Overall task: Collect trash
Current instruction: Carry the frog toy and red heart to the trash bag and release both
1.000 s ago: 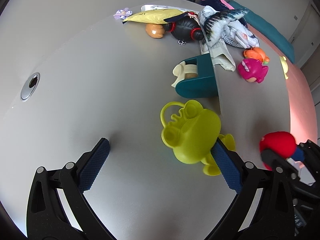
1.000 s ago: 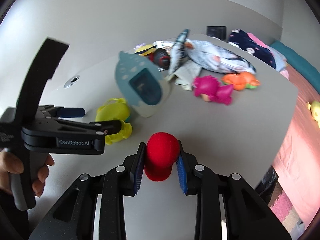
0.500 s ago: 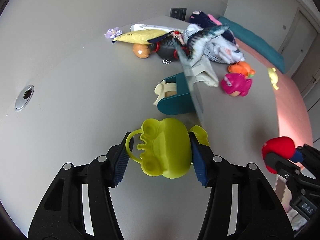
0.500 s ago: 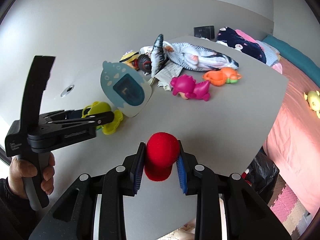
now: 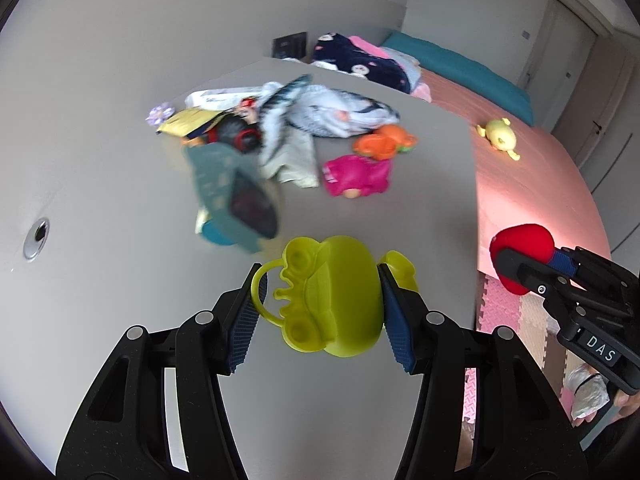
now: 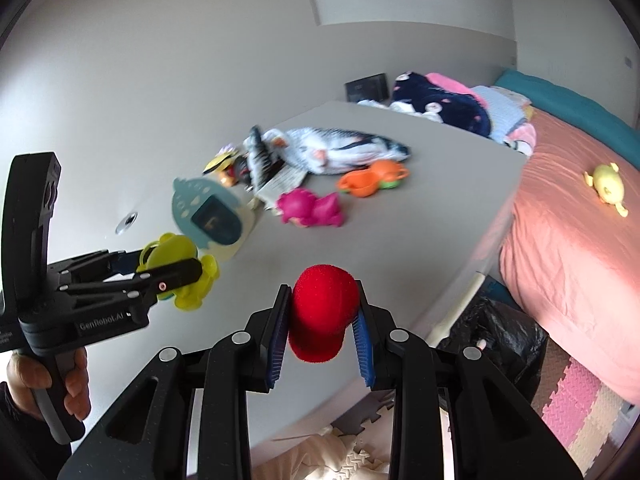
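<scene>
Clamping a yellow-green frog toy [image 5: 332, 298], the left gripper [image 5: 320, 312] hangs above the grey table [image 5: 120, 168], while at 3 o'clock the right gripper [image 6: 322, 320] pinches a red foam piece [image 6: 322, 316]

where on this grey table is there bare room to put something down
Bare patches on the table: the left side around the round metal grommet, and the near stretch between the pink toy and the table's front edge. Crowded: the far middle, where the fish plush, orange toy and teal toy cluster.
</scene>
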A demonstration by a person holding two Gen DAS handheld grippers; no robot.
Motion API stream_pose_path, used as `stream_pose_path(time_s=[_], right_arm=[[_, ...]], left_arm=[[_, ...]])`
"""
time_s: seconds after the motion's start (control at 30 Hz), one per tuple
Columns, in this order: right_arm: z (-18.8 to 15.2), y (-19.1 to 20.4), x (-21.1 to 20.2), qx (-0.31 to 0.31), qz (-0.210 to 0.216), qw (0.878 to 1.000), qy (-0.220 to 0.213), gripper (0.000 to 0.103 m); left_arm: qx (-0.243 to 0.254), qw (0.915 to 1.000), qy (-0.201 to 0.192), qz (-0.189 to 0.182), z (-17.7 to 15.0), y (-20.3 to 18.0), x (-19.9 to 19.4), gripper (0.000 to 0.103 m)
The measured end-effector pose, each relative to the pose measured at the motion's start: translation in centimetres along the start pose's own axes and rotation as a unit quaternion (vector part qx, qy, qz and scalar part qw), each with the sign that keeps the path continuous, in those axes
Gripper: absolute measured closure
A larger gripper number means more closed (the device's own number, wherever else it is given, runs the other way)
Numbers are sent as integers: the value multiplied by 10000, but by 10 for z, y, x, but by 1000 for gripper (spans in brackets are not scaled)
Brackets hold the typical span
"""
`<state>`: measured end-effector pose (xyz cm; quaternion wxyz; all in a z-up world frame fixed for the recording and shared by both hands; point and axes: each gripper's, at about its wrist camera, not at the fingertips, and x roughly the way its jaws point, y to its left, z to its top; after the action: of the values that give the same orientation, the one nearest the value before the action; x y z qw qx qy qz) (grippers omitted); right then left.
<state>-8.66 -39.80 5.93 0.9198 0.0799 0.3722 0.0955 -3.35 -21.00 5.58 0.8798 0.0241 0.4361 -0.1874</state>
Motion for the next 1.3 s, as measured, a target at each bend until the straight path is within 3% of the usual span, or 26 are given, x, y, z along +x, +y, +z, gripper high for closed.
stream_pose_path(time_s=[0.4,0.73,1.1,1.13,1.17,1.2,1.3], right_arm=[[-6,-91,-38,643,-556,9962,-177,72],[-14,-181,-60,1447,-1024,9839,-222,72],[-28,-268,-48,2219,-1246,9670,96,72],[-27,-273,-45,2275,-1279,9652,181,68],[-27,-279,-44,2353,-1368,9620,209,62],[-28,-285,-46,2447,-1517,9576,134,46],[-29,-295,-55,2539,-1710,9520,-6,44]], left_arm=[[822,9953,141,-500,31,-115,34,48],[1624,9816,457,-896,51,-222,84,48],[2115,9676,823,-1110,62,-293,142,47],[2164,9664,855,-1094,63,-297,147,41],[2247,9654,888,-981,65,-302,153,14],[2309,9658,845,-825,66,-306,157,6],[2366,9670,688,-655,70,-306,157,6]])
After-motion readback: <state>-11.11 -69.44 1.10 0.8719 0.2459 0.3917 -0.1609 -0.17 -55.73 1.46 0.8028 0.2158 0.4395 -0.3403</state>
